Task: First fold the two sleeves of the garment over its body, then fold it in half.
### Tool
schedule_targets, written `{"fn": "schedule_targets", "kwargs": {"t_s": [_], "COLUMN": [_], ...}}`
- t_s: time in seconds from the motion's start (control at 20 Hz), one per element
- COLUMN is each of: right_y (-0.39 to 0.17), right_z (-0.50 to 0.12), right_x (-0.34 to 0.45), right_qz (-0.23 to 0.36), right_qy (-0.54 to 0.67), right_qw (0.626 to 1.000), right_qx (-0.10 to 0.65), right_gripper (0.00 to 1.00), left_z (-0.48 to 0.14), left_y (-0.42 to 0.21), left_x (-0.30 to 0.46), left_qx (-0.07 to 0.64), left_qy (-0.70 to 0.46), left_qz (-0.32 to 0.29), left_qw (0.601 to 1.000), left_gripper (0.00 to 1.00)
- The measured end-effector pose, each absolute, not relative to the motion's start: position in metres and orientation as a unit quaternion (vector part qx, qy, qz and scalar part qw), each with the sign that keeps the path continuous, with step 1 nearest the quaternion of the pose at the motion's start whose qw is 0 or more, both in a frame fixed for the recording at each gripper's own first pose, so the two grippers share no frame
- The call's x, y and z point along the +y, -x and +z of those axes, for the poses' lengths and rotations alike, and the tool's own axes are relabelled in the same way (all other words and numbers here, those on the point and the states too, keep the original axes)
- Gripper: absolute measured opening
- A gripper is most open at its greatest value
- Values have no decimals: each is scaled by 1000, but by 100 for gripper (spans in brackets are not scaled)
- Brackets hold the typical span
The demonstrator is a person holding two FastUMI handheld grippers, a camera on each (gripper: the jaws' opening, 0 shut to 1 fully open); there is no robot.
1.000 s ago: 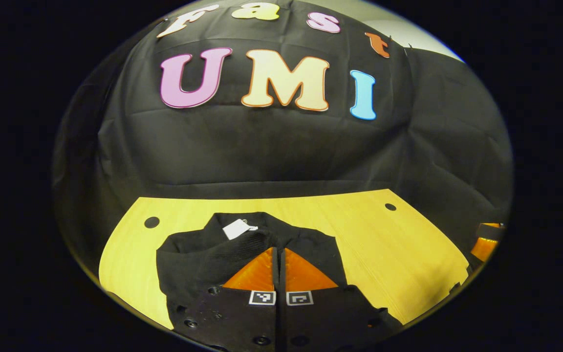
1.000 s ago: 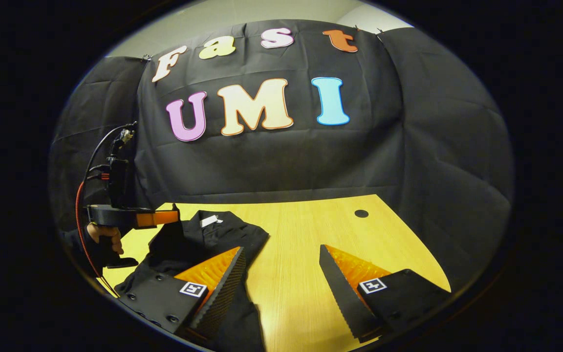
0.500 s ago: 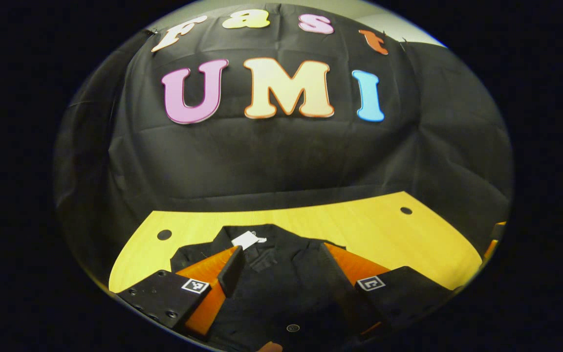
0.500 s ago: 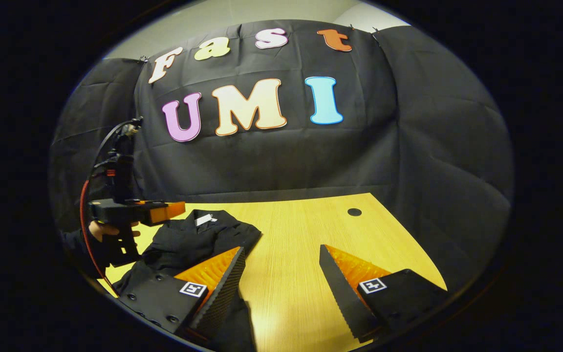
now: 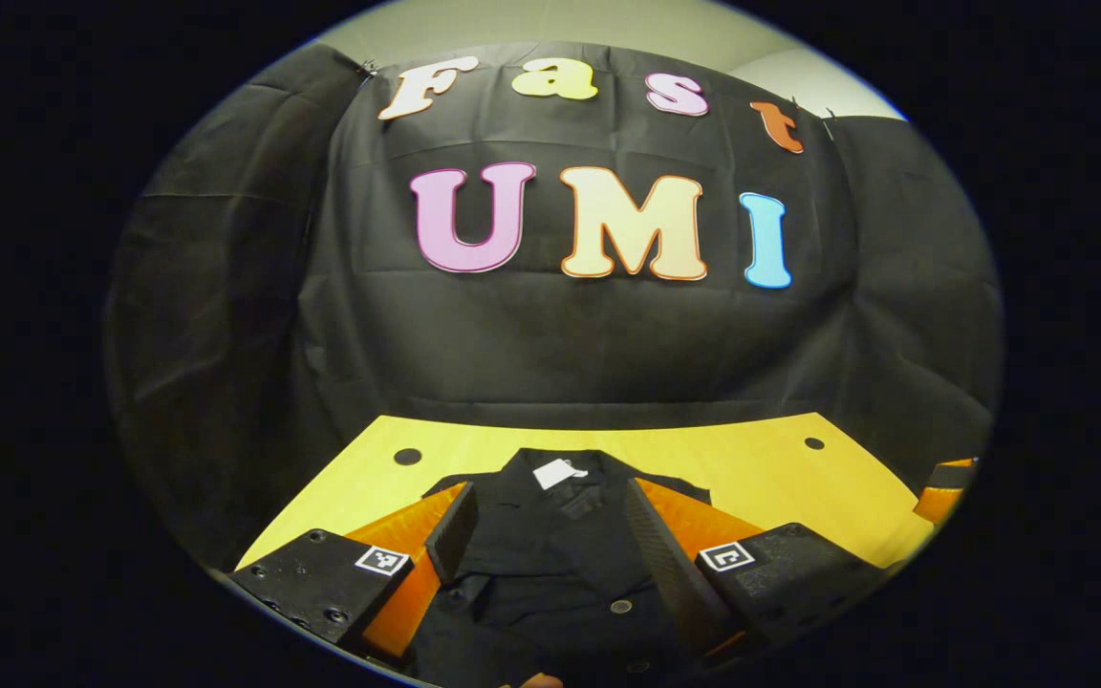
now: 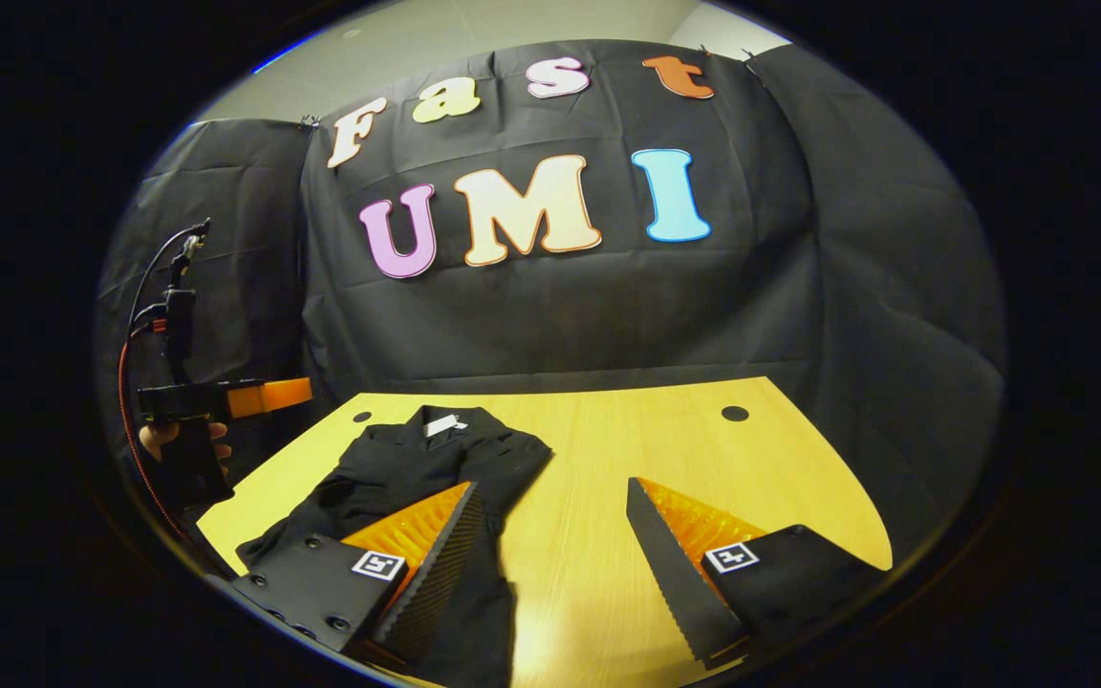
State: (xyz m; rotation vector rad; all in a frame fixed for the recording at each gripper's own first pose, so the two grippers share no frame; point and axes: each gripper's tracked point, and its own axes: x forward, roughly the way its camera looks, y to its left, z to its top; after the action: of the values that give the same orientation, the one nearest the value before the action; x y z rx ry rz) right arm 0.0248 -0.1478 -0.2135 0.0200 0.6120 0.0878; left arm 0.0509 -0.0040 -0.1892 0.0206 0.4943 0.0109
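In the left gripper view, the left gripper (image 5: 546,516) sits at the bottom centre, its 2 fingers spread apart. In the right gripper view, the right gripper (image 6: 550,511) is likewise spread, and a hand (image 6: 183,440) at the left edge grips the left gripper's handle.

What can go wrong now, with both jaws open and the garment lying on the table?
1. The garment lies close to the table's near left edge, so a pull may drag it off.
2. The folded cloth looks thick, so the left gripper may pinch several layers.
3. The right gripper hangs mostly over bare wood, far from helping.
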Motion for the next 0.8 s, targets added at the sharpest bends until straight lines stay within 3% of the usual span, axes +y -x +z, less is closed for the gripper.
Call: {"fn": "schedule_targets", "kwargs": {"t_s": [0.25, 0.35, 0.4, 0.8], "right_y": [0, 13, 20, 79], "right_z": [-227, -232, -235, -268], "right_x": [-122, -111, -107, -84], "right_qz": [52, 56, 56, 50], "right_qy": [0, 4, 8, 34], "right_qw": [946, 942, 941, 924], "right_qx": [321, 330, 335, 379], "right_gripper": [98, 98, 97, 98], "left_z": [-188, -193, -198, -239], "left_y": [-3, 19, 30, 108], "left_x": [41, 59, 66, 112], "left_qx": [259, 270, 280, 345], "left_qy": [-14, -14, -12, 0], "left_qz": [25, 34, 37, 56], "left_qw": [965, 962, 959, 937], "left_gripper": [97, 94, 97, 94]}}
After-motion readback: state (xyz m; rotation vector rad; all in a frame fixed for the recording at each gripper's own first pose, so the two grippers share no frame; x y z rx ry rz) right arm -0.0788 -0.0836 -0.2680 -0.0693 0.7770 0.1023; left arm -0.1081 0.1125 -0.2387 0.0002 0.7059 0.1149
